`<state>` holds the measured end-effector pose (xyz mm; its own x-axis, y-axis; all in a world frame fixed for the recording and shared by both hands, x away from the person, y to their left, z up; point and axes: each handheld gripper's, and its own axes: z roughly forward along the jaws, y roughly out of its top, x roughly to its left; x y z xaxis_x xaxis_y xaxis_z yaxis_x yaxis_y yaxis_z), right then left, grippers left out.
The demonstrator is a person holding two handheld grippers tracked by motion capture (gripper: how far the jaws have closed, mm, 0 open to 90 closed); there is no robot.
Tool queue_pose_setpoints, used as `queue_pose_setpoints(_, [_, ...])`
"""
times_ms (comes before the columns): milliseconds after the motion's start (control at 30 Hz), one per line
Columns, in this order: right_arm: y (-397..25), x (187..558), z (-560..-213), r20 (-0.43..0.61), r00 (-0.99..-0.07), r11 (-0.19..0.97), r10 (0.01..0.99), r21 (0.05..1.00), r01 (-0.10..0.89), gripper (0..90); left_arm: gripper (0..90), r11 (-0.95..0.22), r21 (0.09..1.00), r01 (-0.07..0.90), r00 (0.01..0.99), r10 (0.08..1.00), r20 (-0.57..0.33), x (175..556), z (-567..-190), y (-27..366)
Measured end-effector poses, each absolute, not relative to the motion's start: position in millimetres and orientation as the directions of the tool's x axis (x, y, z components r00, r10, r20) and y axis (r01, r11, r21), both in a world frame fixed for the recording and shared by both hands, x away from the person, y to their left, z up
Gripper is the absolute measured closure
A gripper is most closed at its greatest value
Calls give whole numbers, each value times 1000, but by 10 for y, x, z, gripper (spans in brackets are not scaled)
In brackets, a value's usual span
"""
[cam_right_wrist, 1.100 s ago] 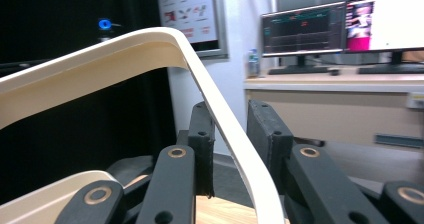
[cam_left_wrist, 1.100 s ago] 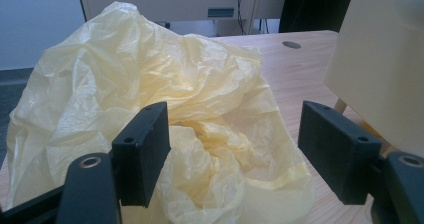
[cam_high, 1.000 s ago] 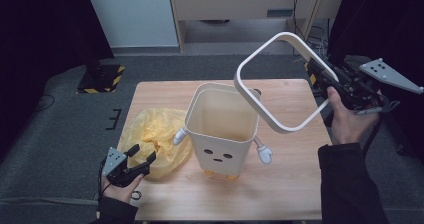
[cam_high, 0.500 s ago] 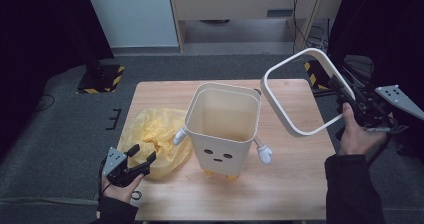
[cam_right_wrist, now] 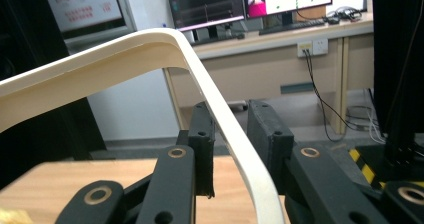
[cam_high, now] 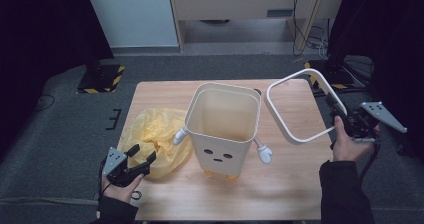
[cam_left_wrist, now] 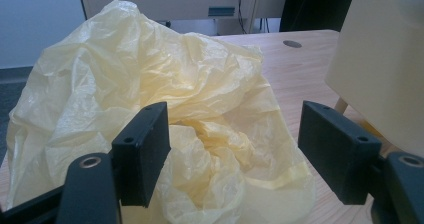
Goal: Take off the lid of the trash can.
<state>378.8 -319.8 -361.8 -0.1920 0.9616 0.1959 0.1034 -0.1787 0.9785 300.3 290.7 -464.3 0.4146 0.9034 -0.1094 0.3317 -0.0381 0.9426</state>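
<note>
Right of the bin (cam_high: 222, 129), my right gripper (cam_high: 345, 120) clamps the rim ring (cam_high: 300, 109); my left gripper (cam_high: 137, 160), jaws apart, faces the bag (cam_high: 152, 134).

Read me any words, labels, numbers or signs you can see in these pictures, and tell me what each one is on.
No text can be read.
Monitors behind the desk: graphs and windows, too blurred to read.
Poster on the wall: print too small to read.
Bin: a drawn face, no letters.
Yellow bag and white ring: no print visible.
</note>
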Motion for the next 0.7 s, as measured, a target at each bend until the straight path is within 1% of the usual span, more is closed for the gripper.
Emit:
queue_pose_setpoints(267, [-3150,3864,-3980,192,-179,-163,965,973,166,731,281,-40,942,332,415,903,-108,3004,-4644,2905])
queue_pose_setpoints(400, [-3077,3911,-4201,190,-189,-148,964,965,214,731,281,-39,942,332,415,903,-109,3006,-4644,2905])
queue_pose_setpoints(567, [-2983,3970,-4458,158,-193,-99,968,953,285,730,281,-41,943,330,417,902,-107,3006,-4642,2907])
queue_pose_setpoints(700, [-2932,3987,-4609,168,-200,-94,965,938,334,729,281,-44,943,330,418,903,-104,3006,-4640,2907])
